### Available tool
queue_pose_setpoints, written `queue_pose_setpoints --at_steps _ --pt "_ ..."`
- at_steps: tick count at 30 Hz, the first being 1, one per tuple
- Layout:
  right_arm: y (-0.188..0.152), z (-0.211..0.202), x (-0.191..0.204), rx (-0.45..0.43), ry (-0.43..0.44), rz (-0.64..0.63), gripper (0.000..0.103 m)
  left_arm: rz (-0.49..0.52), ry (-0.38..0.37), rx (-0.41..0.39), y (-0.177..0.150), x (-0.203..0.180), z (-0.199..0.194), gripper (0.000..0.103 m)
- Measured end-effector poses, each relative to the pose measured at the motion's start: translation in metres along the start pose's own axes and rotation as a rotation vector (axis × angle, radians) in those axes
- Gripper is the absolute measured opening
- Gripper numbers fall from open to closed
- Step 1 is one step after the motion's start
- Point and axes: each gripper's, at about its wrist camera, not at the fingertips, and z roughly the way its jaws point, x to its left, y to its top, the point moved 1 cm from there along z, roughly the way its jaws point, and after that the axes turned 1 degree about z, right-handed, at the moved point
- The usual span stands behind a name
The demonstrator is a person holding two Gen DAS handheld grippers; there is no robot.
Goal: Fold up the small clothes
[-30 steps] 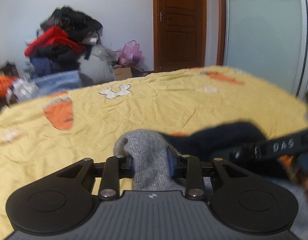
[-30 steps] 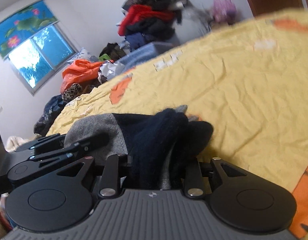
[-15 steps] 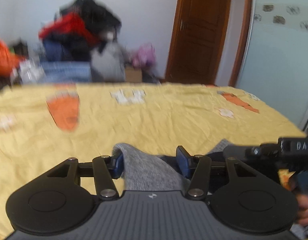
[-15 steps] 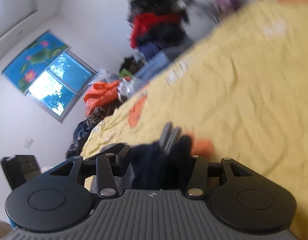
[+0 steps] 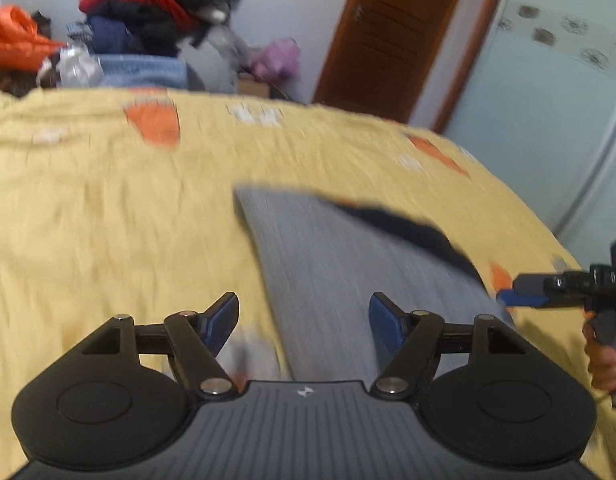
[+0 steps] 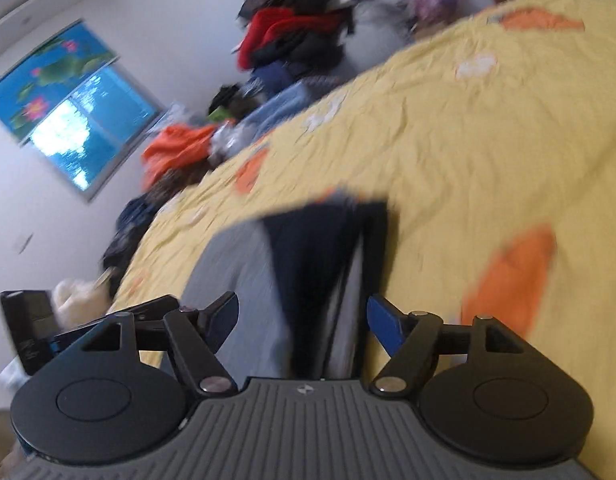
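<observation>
Garment: grey-and-navy sock (image 5: 336, 256) lies flat on the yellow bedsheet (image 5: 107, 208).
Left gripper (image 5: 303, 320): jaws opening, sock between them, unpressed.
Right gripper (image 6: 301, 320): jaws opening over the sock's navy end, nothing clamped.

A yellow bedspread (image 5: 107, 220) is covering the bed; clothes (image 6: 295, 36) are piling against the white wall (image 6: 155, 12), daylight is entering the window (image 6: 83, 136), beside a brown door (image 5: 392, 32).
</observation>
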Motion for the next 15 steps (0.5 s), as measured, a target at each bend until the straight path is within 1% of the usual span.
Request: queue_pose_setpoints --at_steps 2,3,6,7,8,9,10,11,12,14,15 --pt "-0.022 -0.011 0.003 0.036 0.018 -0.012 0.075 0.002 -0.041 0.023 -0.023 -0.008 -0.013 0.072" --pt "-0.031 -0.014 0.005 0.053 0.011 -0.018 0.075 0.001 -0.062 0.033 -0.032 -0.011 -0.018 0.072" --pt "-0.051 -0.013 0.011 0.088 -0.006 -0.029 0.075 0.025 -0.084 0.062 -0.054 -0.026 -0.021 0.071" --pt "-0.057 -0.010 0.014 0.106 -0.009 -0.032 0.069 0.027 -0.081 0.072 -0.059 -0.030 -0.019 0.069" --pt "-0.062 -0.006 0.019 0.114 -0.024 -0.046 0.062 0.019 -0.081 0.085 -0.064 -0.033 -0.016 0.065" --pt "-0.067 -0.003 0.023 0.117 -0.059 -0.070 0.047 0.011 -0.083 0.103 -0.066 -0.035 -0.011 0.044" --pt "-0.070 -0.001 0.028 0.110 -0.098 -0.095 0.036 0.013 -0.055 0.105 -0.069 -0.037 -0.008 0.033" --pt "-0.072 -0.002 0.031 0.100 -0.114 -0.098 0.031 0.021 -0.028 0.095 -0.070 -0.039 -0.008 0.027" --pt "-0.074 -0.003 0.031 0.089 -0.111 -0.074 0.026 0.015 -0.019 0.090 -0.069 -0.038 -0.010 0.016" --pt "-0.074 -0.008 0.029 0.072 -0.113 -0.032 0.023 -0.011 -0.009 0.084 -0.066 -0.035 -0.019 0.012" --pt "-0.076 -0.013 0.032 0.062 -0.103 -0.023 0.022 -0.004 0.001 0.074 -0.065 -0.037 -0.026 0.012"
